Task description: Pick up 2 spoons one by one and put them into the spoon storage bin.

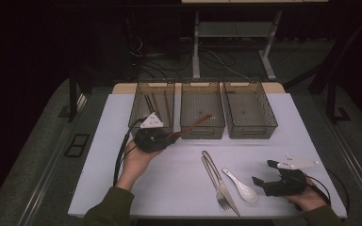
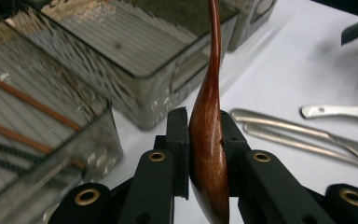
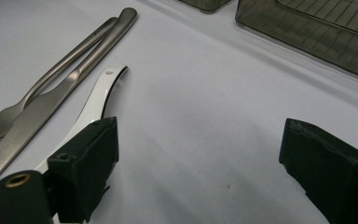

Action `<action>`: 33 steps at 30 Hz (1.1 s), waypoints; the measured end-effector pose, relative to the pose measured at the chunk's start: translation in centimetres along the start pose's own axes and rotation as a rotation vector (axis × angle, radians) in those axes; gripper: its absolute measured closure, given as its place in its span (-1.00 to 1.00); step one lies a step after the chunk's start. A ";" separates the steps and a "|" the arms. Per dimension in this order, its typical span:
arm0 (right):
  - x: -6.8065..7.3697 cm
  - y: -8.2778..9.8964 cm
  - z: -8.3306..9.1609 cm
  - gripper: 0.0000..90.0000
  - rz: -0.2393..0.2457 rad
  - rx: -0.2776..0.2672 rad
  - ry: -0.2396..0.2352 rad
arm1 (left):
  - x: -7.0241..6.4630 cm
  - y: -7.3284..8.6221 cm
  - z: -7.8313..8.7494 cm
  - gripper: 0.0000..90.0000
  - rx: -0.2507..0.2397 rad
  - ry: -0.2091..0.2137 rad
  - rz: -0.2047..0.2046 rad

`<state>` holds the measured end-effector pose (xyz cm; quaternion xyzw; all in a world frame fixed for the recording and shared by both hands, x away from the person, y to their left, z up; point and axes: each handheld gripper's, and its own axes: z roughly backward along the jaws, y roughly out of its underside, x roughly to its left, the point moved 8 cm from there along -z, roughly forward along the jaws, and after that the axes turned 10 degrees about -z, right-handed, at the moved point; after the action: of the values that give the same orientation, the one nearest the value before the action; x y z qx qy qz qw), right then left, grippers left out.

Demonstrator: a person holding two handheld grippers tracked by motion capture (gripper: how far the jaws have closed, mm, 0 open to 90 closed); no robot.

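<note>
The dark reddish-brown wooden spoon (image 2: 208,140) is pinched by its bowl between the jaws of the left gripper (image 1: 153,139), its handle pointing over the near wall of the middle smoky translucent plastic bin (image 1: 202,109); the step in hand looks like sorting it into a bin, so the next move calls for carrying it over a bin and letting go; the right gripper (image 1: 283,181), jaws spread, rests on the white desk (image 1: 184,188) near the white ceramic spoon (image 1: 240,186), steel knife (image 1: 219,181) and steel fork (image 1: 215,186); the wooden spoon's bowl tip is cut off at the left gripper view's lower edge.
</note>
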<state>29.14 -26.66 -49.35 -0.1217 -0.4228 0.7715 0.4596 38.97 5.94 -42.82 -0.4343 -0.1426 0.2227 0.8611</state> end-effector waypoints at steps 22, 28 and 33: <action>-0.1 -0.1 0.3 -0.73 -0.010 -0.015 -0.001 | 3.1 -5.4 -5.4 0.74 0.002 -0.041 0.021; 0.1 -0.1 0.3 -0.73 -0.006 -0.012 -0.007 | 3.9 -5.9 -6.9 0.74 0.024 -0.062 0.036; 0.1 -0.1 0.3 -0.73 -0.005 -0.015 -0.010 | 4.7 -5.6 -7.7 0.74 0.048 -0.088 0.060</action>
<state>28.96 -26.73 -49.05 -0.1203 -0.4310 0.7678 0.4585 47.88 0.07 -42.51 -0.4074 -0.1617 0.2707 0.8571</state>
